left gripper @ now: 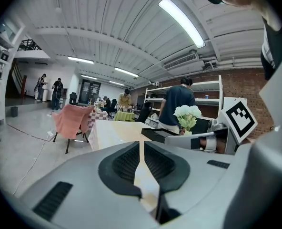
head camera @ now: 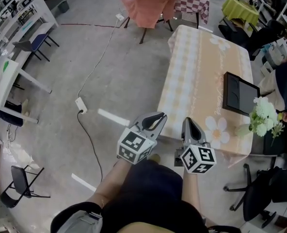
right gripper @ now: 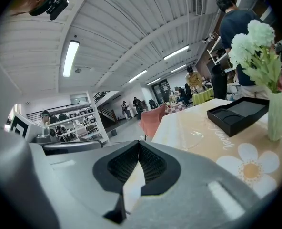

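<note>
Holding both grippers out in front of me at the lower middle of the head view, I see the left gripper (head camera: 158, 116) and the right gripper (head camera: 188, 122) side by side, close but apart. Their tips point toward the top of the frame, at the near end of the table (head camera: 197, 57). Each gripper's own view shows its jaws brought together. The ribbed black pads meet at the tips with nothing between them, and only a thin sliver of background shows lower down. The nearest thing is the vase (head camera: 242, 130). It lies to the right of both sets of jaws and slightly ahead, near the table's lower right corner, so the right gripper is the nearer one. The vase stands upright with its long axis vertical, while the jaws lie nearly level. It is pale and slim and carries a round bunch of white flowers (head camera: 264, 114) with green leaves, which I judge makes it top-heavy. Just past it, higher in the frame, a black tray (head camera: 239, 93) lies flat on the tablecloth (head camera: 192, 86), peach checked with white daisies. A person's hand (head camera: 285, 115) shows at the right edge, just beside the blooms.
</note>
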Demonstrator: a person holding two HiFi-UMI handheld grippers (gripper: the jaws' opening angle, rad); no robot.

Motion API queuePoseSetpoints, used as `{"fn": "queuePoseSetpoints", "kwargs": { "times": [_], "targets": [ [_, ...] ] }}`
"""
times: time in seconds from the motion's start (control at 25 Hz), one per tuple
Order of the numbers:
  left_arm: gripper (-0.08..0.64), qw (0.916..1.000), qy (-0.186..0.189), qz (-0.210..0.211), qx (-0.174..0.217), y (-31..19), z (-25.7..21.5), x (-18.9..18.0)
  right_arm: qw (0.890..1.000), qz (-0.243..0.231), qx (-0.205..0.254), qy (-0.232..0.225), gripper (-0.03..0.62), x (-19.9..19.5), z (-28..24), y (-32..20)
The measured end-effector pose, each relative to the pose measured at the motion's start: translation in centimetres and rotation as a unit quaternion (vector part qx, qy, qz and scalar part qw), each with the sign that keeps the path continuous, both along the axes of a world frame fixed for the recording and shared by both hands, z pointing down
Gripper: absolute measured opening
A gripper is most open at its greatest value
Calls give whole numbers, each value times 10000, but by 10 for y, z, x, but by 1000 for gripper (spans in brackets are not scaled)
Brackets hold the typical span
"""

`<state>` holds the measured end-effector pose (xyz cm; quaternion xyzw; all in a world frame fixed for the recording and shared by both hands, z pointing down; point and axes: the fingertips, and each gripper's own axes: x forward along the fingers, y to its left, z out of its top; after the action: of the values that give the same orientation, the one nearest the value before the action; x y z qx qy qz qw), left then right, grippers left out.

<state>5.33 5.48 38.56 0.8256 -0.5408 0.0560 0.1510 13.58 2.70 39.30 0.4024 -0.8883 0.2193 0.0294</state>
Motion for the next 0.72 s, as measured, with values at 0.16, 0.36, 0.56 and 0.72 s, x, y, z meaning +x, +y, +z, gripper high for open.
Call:
{"fn": "queuePoseSetpoints", "kwargs": {
  "times": [0.16,0.36,0.56,0.72],
  "targets": [
    [35,9999,-43,153,-3,-18,-3,-2,9998,143,101,8,5,-2,-8,-19],
    [35,9991,-85,414,-74,-47,-1,-3,9993,328,113,163,5,-7,-9,-47],
    [37,9980,8,596,-186,-77,3,-10,9986,462,76,234,5,-14,-7,-74],
    [35,9968,26,758,-263,-101,9,-11,9976,635,26,279,5,-14,-5,-96]
  ]
}}
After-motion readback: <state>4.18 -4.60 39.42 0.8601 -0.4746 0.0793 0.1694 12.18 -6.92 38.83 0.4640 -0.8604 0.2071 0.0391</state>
